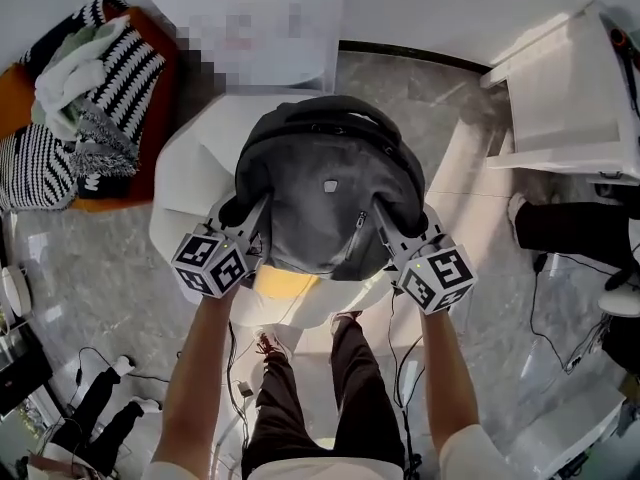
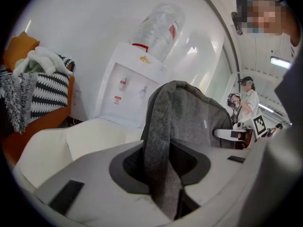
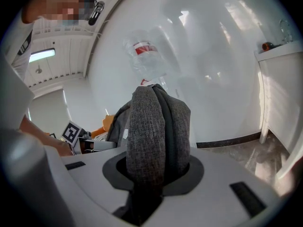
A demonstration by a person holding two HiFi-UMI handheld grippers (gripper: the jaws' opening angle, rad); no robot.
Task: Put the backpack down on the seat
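Note:
A grey backpack (image 1: pixel 328 190) hangs over the white seat (image 1: pixel 195 183), held from both sides. My left gripper (image 1: pixel 243 218) is shut on its left shoulder strap (image 2: pixel 158 141), which runs up between the jaws. On the other side my right gripper (image 1: pixel 392 225) is shut on the right strap (image 3: pixel 154 136), a thick grey fold pinched between the jaws. The bag's body (image 2: pixel 199 119) shows beyond the left jaws, with the opposite gripper behind it. Whether the bag's bottom touches the seat is hidden.
An orange chair (image 1: pixel 95 98) piled with striped black-and-white cloth stands at the left. A white water dispenser (image 2: pixel 130 91) with a bottle stands behind the seat. A white shelf unit (image 1: pixel 570 98) is at the right. Cables lie on the marble floor (image 1: pixel 100 288).

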